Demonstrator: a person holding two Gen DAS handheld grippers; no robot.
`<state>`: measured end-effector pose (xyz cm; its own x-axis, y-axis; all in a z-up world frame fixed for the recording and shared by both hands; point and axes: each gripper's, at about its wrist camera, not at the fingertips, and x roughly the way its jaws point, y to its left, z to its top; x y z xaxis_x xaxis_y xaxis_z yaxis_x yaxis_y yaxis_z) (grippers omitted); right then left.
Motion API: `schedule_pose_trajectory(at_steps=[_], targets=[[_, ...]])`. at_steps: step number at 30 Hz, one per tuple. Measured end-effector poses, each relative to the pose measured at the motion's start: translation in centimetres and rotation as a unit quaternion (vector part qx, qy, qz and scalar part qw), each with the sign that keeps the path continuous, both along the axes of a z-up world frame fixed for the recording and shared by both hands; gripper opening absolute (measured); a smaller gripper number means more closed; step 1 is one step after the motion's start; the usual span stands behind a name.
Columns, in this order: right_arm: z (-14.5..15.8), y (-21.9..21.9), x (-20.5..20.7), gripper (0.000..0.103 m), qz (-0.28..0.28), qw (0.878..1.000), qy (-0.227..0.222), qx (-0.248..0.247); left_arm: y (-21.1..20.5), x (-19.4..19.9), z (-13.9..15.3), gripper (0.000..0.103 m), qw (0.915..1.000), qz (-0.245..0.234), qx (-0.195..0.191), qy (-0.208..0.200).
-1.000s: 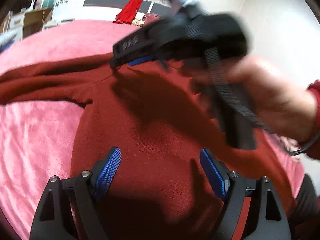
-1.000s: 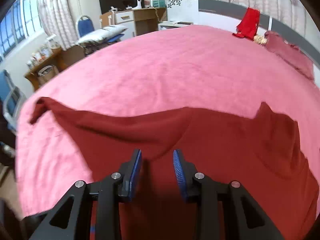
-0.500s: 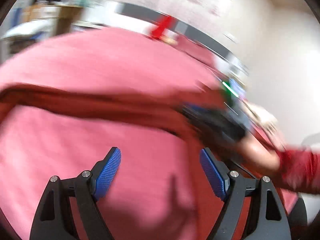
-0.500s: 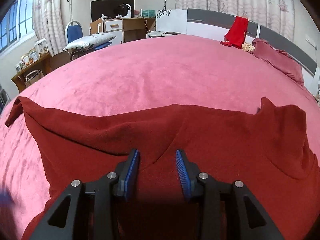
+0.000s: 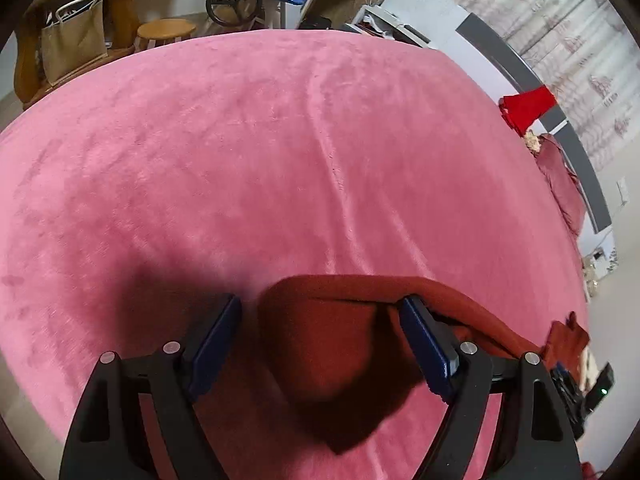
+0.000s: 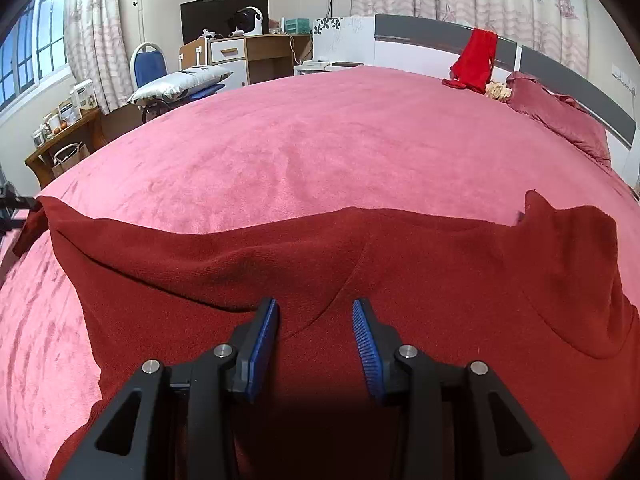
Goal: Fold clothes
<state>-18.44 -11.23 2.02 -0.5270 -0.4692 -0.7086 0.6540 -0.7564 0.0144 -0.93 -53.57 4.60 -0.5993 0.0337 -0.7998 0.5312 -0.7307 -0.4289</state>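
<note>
A dark red sweater [image 6: 440, 280] lies spread across the pink bed cover [image 6: 320, 140]. One sleeve stretches out to the left and a folded flap sits at the right. My right gripper [image 6: 316, 305] hovers over the sweater's body near a shoulder seam. Its jaws are partly apart, still widening, with cloth below them and nothing pinched. In the left wrist view the sleeve's end [image 5: 332, 344] lies on the cover [image 5: 280, 140]. My left gripper [image 5: 320, 302] stands wide open astride it, its pads not pressing on the cloth. The other gripper [image 5: 592, 390] shows at the lower right edge.
A bright red garment [image 6: 474, 60] hangs on the grey headboard [image 6: 560, 68], with a dark pink pillow [image 6: 560, 120] beside it. Past the bed's far left edge stand a blue chair [image 6: 150, 66], a wooden desk [image 6: 256, 52], a stool [image 5: 166, 32] and a tote bag [image 5: 72, 44].
My left gripper swept sideways from over the sweater's body, beside the other hand, to the sleeve's end, rolling as it went. The right gripper stayed in place and its jaws widened slightly.
</note>
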Motion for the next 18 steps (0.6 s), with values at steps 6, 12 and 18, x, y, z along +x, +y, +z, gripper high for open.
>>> schedule_pose_trajectory(at_steps=[6,12,18], targets=[[0.0,0.4,0.0,0.040,0.002,1.000,-0.005,-0.004,0.7,-1.7,1.2,0.006,0.9983,-0.040,-0.011,0.041],[0.0,0.5,-0.1,0.040,0.002,1.000,-0.007,-0.006,0.2,-4.4,5.4,0.007,0.9872,-0.084,-0.123,0.058],[0.0,0.4,-0.1,0.041,0.004,1.000,-0.006,-0.006,0.4,-6.7,4.4,0.007,0.9702,-0.142,-0.195,-0.028]])
